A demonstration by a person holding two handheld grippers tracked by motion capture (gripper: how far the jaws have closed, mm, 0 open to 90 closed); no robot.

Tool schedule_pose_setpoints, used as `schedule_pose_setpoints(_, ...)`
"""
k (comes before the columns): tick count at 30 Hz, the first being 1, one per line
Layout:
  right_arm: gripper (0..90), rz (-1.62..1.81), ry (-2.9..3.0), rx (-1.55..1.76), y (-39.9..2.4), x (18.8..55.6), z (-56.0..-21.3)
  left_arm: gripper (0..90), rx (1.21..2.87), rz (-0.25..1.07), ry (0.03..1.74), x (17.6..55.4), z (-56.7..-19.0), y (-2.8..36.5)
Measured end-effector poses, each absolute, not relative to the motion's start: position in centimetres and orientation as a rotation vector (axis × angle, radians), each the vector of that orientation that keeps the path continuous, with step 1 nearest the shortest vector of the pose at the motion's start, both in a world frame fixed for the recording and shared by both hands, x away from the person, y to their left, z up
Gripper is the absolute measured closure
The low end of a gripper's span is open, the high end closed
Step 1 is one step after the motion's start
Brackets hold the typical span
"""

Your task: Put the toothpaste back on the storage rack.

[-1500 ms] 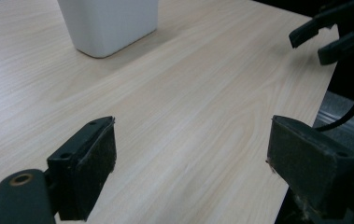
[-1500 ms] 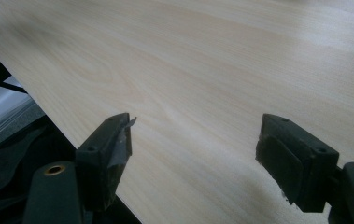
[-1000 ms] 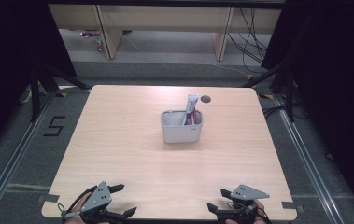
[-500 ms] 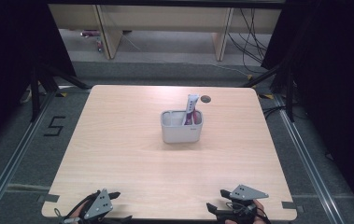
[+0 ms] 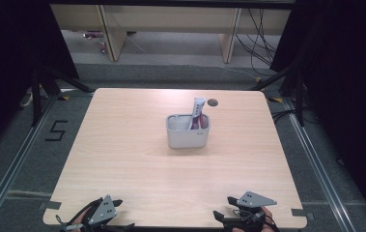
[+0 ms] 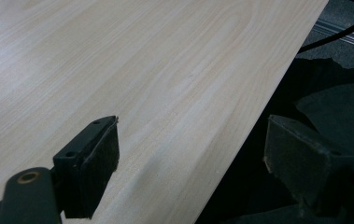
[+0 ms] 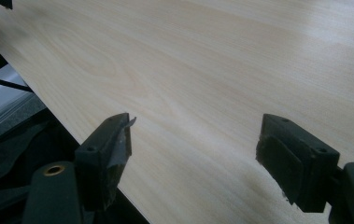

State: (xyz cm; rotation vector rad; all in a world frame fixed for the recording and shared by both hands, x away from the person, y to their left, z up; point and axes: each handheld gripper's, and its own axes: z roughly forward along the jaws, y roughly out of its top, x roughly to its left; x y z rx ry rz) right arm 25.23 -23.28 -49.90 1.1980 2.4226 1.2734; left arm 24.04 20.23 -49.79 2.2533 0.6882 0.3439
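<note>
We count one grey plastic two-compartment holder [image 5: 187, 131], one white-and-pink tube [image 5: 197, 112] and one light wooden table [image 5: 137, 179].

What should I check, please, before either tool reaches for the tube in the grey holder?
1. Left tool open: ok, its jaws stand wide apart with nothing between them.
2. Right tool open: ok, jaws apart and empty.
3. Tube reachable: ok, it stands in the right-hand compartment of the holder, its top above the rim.
4. Path across the table: ok, bare wood lies between both tools and the holder.
5. Left compartment's contents: cannot tell, its inside is too small to make out.
6. Tools' starting places: ok, both sit at the near table edge, far from the holder.
</note>
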Motion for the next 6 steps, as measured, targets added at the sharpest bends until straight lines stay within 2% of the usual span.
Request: schedule_pose_setpoints(6,26.3,1.266,2.422,1.190,-23.31,25.28,-49.91,17.6,2.260,0.327,0.694,23.99,-50.03,20.11)
